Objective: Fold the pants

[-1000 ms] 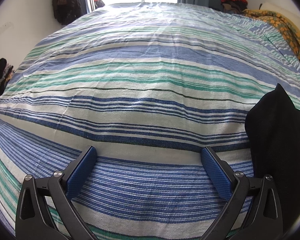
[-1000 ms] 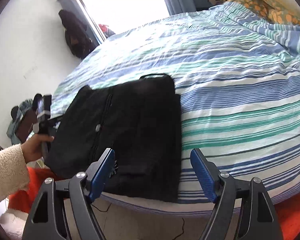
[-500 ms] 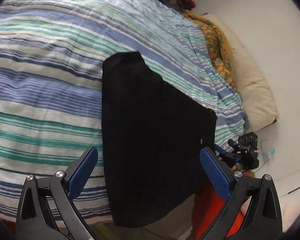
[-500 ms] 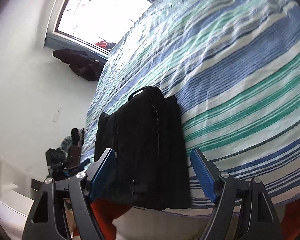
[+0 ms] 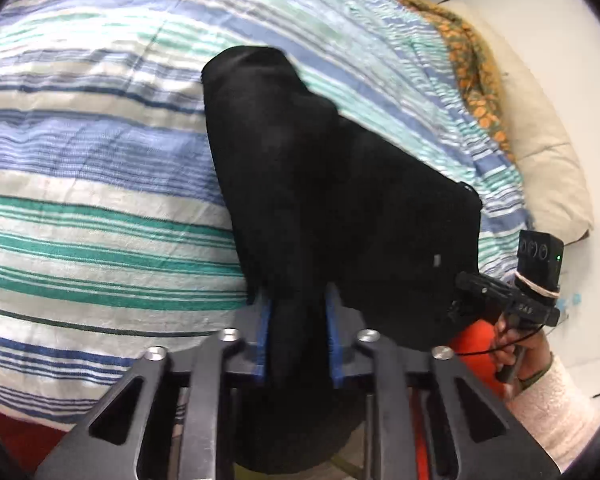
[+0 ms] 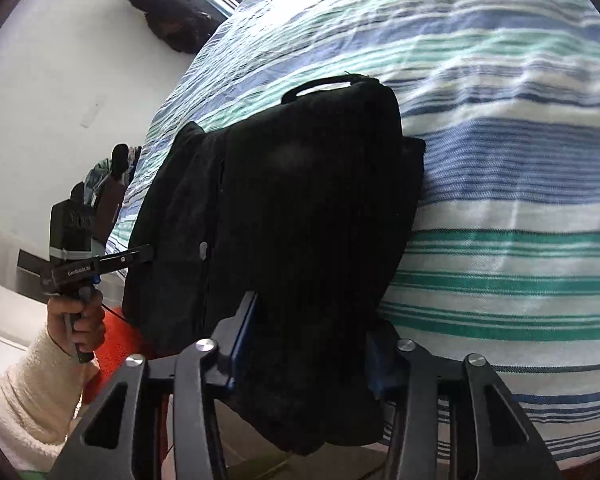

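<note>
A wide bed covered in a blue, green and white striped cotton sheet [image 5: 100, 184] fills both views. At its near edge lies the pair of black fabric pants [image 5: 332, 184], already doubled into a thick rectangle, its near end hanging a little over the bed's side above an orange-red rug [image 6: 116, 344]. A belt loop [image 6: 320, 82] sticks up at the far end.

The left gripper [image 5: 298, 332] has a bunched fold of the black cloth between its blue pads [image 5: 263, 328], and its jaws are closing on it; the pads appear to press the fabric. The right gripper [image 6: 306, 344] is at the other near corner, its jaws also closing with a thicker wad of cloth between them, which they seem to clasp already. A hand in a cream fleece sleeve [image 6: 32, 376] holds each tool.

This looks like the grasp that starts a further fold. Next, I judge, both corners must rise together and travel toward the far end, kept level so the layers do not slide apart.
</note>
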{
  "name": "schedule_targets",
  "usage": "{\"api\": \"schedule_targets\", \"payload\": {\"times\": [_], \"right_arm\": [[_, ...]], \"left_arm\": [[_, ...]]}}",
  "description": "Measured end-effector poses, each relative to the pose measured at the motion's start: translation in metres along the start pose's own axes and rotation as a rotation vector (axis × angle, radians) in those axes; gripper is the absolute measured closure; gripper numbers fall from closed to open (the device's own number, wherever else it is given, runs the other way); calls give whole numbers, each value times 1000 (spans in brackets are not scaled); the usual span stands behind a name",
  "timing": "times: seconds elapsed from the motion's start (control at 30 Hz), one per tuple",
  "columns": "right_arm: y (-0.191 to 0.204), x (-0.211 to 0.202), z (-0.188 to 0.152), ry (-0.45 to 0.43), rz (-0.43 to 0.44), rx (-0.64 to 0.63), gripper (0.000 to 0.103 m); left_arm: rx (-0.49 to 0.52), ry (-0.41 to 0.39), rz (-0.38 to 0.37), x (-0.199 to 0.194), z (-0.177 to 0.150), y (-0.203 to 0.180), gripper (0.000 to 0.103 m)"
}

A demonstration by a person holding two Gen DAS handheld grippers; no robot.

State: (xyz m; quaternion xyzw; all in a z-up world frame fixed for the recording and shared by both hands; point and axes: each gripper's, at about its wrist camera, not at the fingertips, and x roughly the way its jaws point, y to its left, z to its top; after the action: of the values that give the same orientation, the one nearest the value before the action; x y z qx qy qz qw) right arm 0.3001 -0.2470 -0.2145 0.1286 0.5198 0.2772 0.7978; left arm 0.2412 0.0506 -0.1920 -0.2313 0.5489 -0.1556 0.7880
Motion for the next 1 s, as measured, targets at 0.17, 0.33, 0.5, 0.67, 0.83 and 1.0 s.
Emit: {"api": "schedule_targets", "payload": {"times": [0.17,0.33,0.5,0.67,0.83,1.0], "right_arm": [[54,-26,27,-77,8,-138,72],[82,-33,85,-188,-1,-205,72],[70,-15,146,-281,-56,-116,64],[52,-27,135,-246,-273,-94,34],[62,-61,73,-235,-384,-176,9],[95,-73,25,-239,-440,-213,0]], "left_arm": [[98,-84,-36,-28,25,-37,87],[163,-203,28,-45,84,-57,87],[214,-315,245,-44,127,-60,73],[311,-326,453,-30,83,-70,21],[379,-369,599,-26,14,-93,5],[247,-367,752,-48,-31,-102,3]]}}
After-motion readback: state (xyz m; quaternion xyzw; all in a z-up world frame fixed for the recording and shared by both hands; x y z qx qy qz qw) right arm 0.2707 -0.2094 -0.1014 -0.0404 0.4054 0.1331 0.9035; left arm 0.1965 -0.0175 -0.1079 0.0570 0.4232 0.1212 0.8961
